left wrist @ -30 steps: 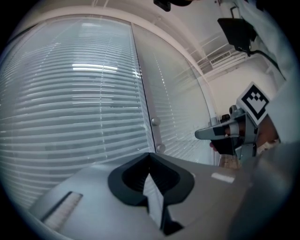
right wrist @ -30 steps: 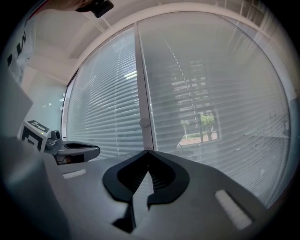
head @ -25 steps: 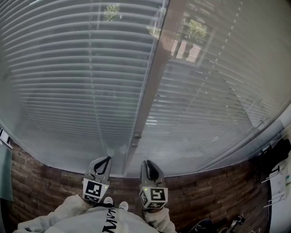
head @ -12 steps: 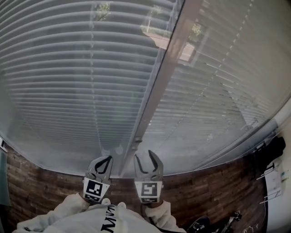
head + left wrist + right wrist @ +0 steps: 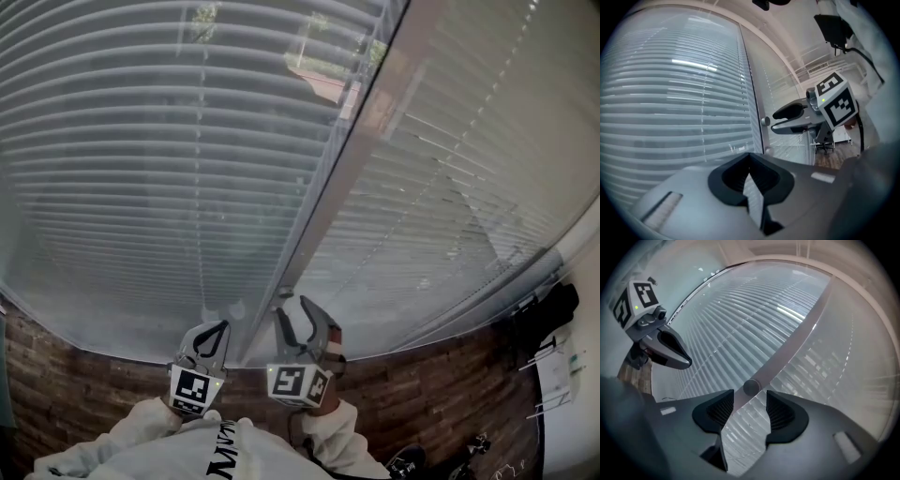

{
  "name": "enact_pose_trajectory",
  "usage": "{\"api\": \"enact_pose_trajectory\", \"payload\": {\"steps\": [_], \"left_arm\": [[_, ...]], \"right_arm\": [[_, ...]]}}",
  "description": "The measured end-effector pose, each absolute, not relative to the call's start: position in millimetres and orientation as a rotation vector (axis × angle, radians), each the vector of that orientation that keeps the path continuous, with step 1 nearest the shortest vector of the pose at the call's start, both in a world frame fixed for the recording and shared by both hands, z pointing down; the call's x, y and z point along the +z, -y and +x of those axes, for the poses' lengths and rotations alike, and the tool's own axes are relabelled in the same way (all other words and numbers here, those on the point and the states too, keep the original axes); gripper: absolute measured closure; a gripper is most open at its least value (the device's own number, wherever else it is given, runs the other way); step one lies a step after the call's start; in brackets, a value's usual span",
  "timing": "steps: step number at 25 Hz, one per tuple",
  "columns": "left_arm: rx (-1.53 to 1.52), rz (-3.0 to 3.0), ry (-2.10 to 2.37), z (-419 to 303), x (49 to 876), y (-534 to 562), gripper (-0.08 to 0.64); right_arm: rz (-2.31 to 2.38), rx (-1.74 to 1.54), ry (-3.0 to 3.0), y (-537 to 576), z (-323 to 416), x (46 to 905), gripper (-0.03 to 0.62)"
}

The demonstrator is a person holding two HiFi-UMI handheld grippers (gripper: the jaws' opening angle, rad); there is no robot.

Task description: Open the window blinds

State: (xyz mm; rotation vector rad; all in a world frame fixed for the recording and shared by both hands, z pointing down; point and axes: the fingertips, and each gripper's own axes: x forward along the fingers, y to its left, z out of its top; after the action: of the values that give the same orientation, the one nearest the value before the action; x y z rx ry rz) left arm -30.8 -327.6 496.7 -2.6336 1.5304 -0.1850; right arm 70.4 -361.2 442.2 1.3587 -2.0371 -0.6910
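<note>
Two slatted blinds, left [image 5: 141, 187] and right [image 5: 459, 216], with a post [image 5: 349, 178] running between them. Greenery and a building show through the top slats. A small knob [image 5: 284, 292] sits at the post's lower end.

Left gripper [image 5: 216, 328]: jaw tips together, pointed at the left blind's lower edge.

Right gripper [image 5: 294, 314]: jaws apart, nothing between them, just below the knob, marker cube tilted.

Pale sleeve [image 5: 141, 427] at the bottom edge. Plank floor [image 5: 412, 375] under the blinds.

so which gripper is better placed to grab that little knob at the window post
Right. The right gripper's jaws stand open with the knob just ahead of their gap, so it probably only needs to ease forward. The left gripper is shut, facing the slats.
</note>
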Motion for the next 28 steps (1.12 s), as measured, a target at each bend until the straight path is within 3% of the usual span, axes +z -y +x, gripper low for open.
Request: {"api": "enact_pose_trajectory", "payload": {"steps": [13,17,21,28], "left_arm": [[-0.137,-2.647,-1.538,-30,495,338,0.56],[-0.139,-2.64,-1.56,-36,496,340,0.56],[-0.14,-2.642,-1.565,-36,499,341,0.56],[-0.144,-2.643,-1.564,-36,500,343,0.56]], "right_arm": [[1.141,-1.085,1.664,379,56,438,0.388],[1.1,-1.118,1.584,384,55,441,0.392],[1.134,-1.144,1.521,386,56,439,0.46],[1.311,-0.984,1.688,386,55,435,0.465]]}}
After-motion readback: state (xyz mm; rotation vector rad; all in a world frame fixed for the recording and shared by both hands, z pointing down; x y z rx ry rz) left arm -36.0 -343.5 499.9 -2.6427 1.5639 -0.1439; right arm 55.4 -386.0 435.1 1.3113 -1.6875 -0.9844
